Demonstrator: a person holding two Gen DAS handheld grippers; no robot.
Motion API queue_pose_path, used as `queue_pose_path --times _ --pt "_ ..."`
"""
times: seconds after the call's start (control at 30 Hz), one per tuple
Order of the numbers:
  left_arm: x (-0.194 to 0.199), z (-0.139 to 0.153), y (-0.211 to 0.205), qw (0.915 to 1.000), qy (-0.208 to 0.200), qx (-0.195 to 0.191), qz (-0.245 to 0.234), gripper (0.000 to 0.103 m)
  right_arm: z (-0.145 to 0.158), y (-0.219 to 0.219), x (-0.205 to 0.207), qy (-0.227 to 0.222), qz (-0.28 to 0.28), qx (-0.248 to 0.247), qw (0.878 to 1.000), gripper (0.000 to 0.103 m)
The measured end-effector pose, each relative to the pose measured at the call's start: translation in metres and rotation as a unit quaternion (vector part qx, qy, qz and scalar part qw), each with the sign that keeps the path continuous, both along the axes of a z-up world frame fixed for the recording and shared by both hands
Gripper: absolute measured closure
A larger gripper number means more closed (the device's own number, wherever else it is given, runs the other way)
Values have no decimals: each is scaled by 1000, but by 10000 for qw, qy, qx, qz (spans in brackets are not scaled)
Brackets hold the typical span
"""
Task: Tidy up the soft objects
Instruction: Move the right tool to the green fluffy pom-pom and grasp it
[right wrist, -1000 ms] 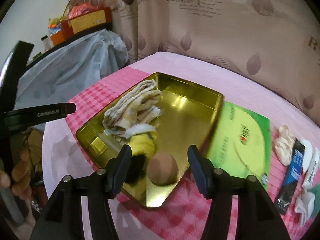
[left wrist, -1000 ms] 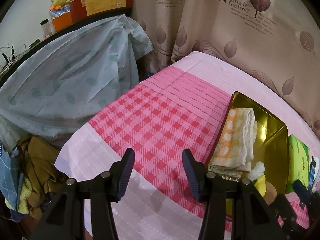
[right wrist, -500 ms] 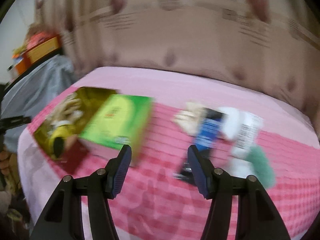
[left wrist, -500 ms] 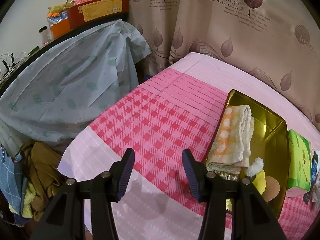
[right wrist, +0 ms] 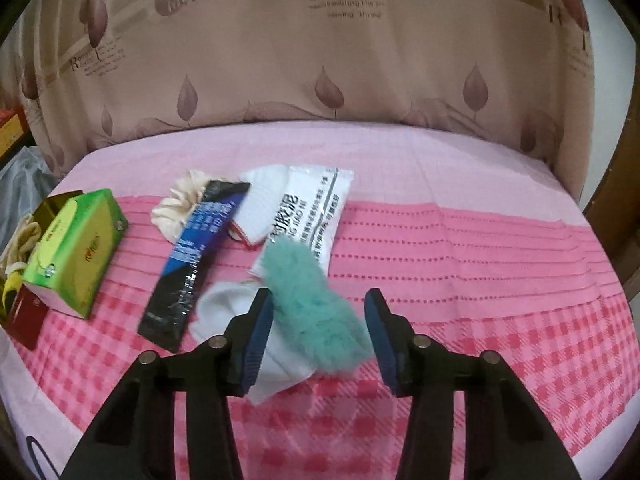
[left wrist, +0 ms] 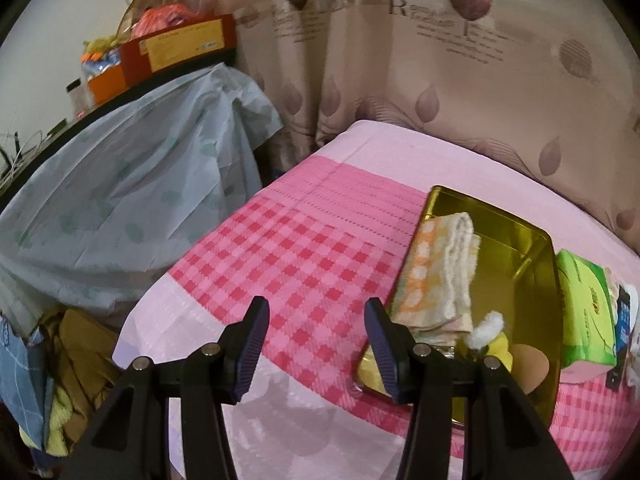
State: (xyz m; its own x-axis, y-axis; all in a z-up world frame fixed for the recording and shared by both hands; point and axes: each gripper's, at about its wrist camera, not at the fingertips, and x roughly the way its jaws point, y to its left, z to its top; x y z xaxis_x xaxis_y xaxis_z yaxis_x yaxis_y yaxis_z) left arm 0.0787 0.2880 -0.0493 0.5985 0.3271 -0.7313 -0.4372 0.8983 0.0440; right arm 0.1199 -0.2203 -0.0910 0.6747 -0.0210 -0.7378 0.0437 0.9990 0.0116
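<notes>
Here, soft things strewn over my pink checked bedsheet [right wrist: 480,280].
Left claw [left wrist: 316,340] gapes, empty, beside the gold tin [left wrist: 516,248]; curtain [right wrist: 320,60] reads "love"; right claw [right wrist: 318,330] is closing around the teal fluffy scrunchie [right wrist: 312,304], pads not yet touching.

Left wrist view: tin tray [left wrist: 536,276] on the bedspread [left wrist: 304,256], right of centre. In the tray: folded towel [left wrist: 436,276] along its left wall, round puff [left wrist: 528,364] at the near end. Tissue pack [left wrist: 588,312] just beside the tray's right wall.

Right wrist view: tissue pack [right wrist: 76,248] at far left. To its right, a scrunchie [right wrist: 180,208], with a long sachet [right wrist: 196,260] partly over it. Further right, a printed packet [right wrist: 312,216]. Fluffy sock [right wrist: 316,312] before the packet, lying on a white sock [right wrist: 280,344]. Curtain [right wrist: 320,52] behind the bed.
</notes>
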Motion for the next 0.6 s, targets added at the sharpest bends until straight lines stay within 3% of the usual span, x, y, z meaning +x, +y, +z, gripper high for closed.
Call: queue_pose_path --times 0.13,0.27,0.4,0.5,0.6 --pt "1 1 -13 9995 -15 27 -301 53 -12 -1 9 86 59 59 9999 60" --pt "-2 10 -40 9975 -137 318 -610 53 -22 -9 16 137 -25 -3 9999 69" --pt "1 15 -78 9933 -177 247 -1112 53 -27 -23 18 144 -123 140 9997 76" --pt "7 14 -122 9857 -135 217 -1663 52 -27 -26 18 115 -46 244 9996 82" --pt "14 11 -176 9710 -72 103 -2388 53 -29 -23 19 107 109 296 9994 85"
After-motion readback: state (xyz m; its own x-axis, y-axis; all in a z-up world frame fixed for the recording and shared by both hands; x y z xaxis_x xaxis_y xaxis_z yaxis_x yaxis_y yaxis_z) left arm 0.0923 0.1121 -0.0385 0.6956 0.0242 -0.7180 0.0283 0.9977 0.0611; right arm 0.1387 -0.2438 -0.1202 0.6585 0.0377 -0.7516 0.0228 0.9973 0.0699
